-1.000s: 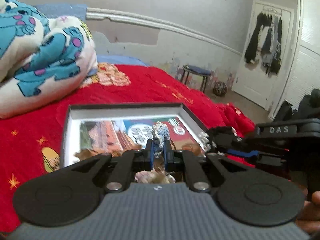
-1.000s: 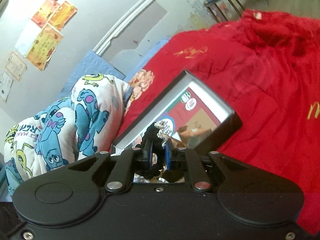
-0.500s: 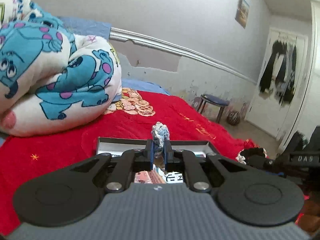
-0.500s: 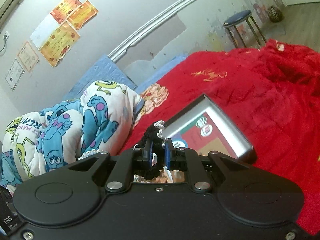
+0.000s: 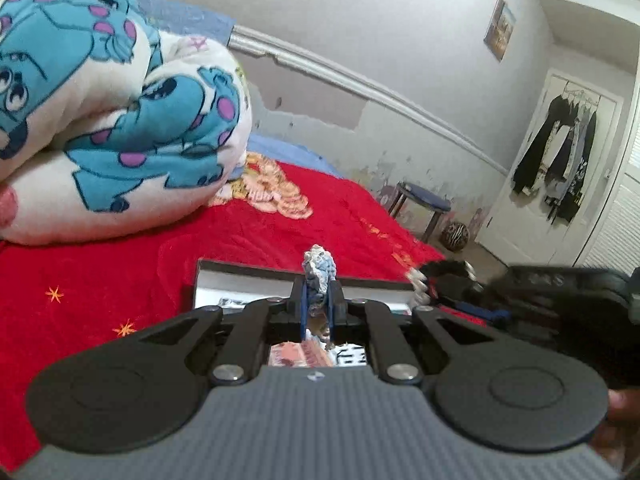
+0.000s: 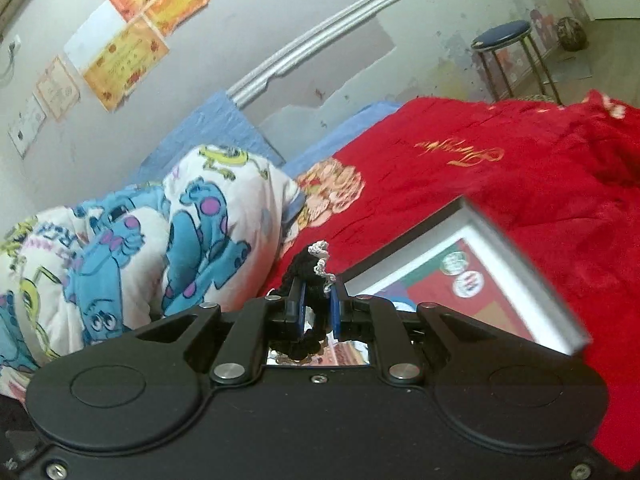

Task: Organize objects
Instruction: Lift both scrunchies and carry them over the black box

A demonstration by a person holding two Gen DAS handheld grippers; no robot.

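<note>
An open dark box [image 5: 248,280] with a white inner rim and a colourful printed bottom lies on the red bedspread; it also shows in the right wrist view [image 6: 516,276]. My left gripper [image 5: 319,300] is shut on a blue-and-white crocheted piece [image 5: 320,266], held above the box's near side. My right gripper [image 6: 319,304] is shut on a black crocheted piece with white trim [image 6: 310,268], held above the box's left end. The right gripper also shows, blurred, in the left wrist view [image 5: 460,292] with its black piece.
A rolled white quilt with blue monsters [image 5: 112,128] lies at the bed's left. The red bedspread [image 6: 520,168] runs right. A blue stool [image 5: 424,204] and a striped ball [image 5: 456,236] stand on the floor by the wall. Clothes hang on a door [image 5: 560,152].
Both grippers have risen from inside the box with their crocheted pieces still gripped. The box now sits lower in both views and is partly hidden behind the grippers.
</note>
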